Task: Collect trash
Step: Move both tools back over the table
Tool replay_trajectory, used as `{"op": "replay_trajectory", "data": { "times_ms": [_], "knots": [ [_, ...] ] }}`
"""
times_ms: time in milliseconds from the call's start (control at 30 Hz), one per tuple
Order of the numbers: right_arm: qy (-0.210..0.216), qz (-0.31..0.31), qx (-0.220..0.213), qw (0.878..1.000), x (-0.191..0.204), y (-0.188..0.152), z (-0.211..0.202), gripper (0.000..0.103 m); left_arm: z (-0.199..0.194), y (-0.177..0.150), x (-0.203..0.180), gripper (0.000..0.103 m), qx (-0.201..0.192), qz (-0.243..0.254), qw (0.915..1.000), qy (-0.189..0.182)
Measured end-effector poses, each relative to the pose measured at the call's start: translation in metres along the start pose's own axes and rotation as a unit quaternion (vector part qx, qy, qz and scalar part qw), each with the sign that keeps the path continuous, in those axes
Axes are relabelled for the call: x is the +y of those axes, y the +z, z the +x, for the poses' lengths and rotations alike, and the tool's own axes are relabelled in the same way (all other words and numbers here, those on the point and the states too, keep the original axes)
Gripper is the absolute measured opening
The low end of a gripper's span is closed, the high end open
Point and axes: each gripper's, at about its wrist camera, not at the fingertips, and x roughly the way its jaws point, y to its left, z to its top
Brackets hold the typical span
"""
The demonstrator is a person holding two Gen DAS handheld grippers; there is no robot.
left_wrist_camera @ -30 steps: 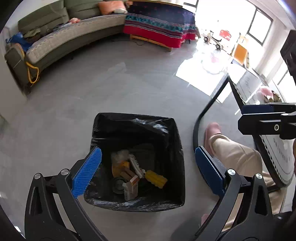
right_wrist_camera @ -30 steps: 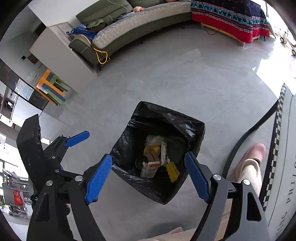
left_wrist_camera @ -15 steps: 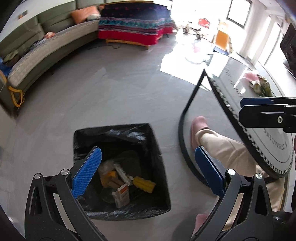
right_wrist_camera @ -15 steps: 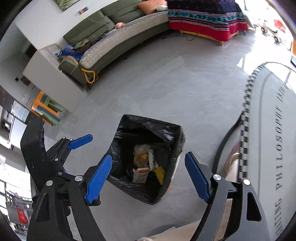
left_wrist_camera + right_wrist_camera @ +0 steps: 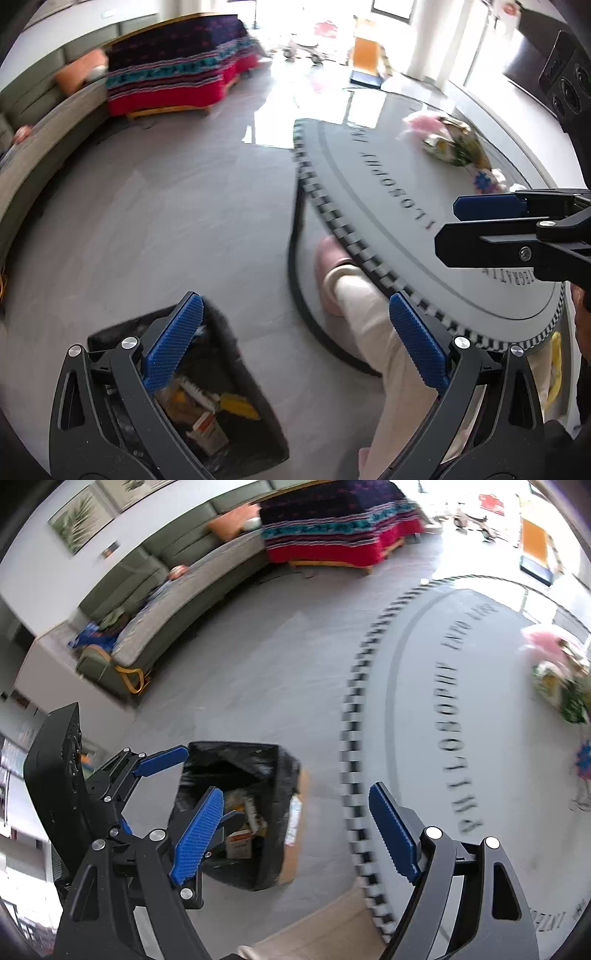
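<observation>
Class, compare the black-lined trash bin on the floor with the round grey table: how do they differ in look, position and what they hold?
The trash bin is square with a black bag; the table is round, grey, with lettering. The bin stands low on the floor; the table's top sits higher. The bin holds boxes and wrappers inside; the table has crumpled wrappers lying on top. Both hold trash.

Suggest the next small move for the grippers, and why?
Probably carry the right gripper on over the round table toward the crumpled wrappers. Both it and the left gripper are open and empty, the bin already holds trash, and the wrappers remain.
</observation>
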Motion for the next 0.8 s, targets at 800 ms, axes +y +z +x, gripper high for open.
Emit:
{"op": "replay_trajectory", "data": {
  "times_ms": [800],
  "knots": [
    [-0.128, 0.188, -0.064, 0.972, -0.258, -0.034, -0.110, 0.082, 0.086, 0.108, -0.190, 0.098, 0.044, 0.133, 0.9854, -0.097]
  ]
}}
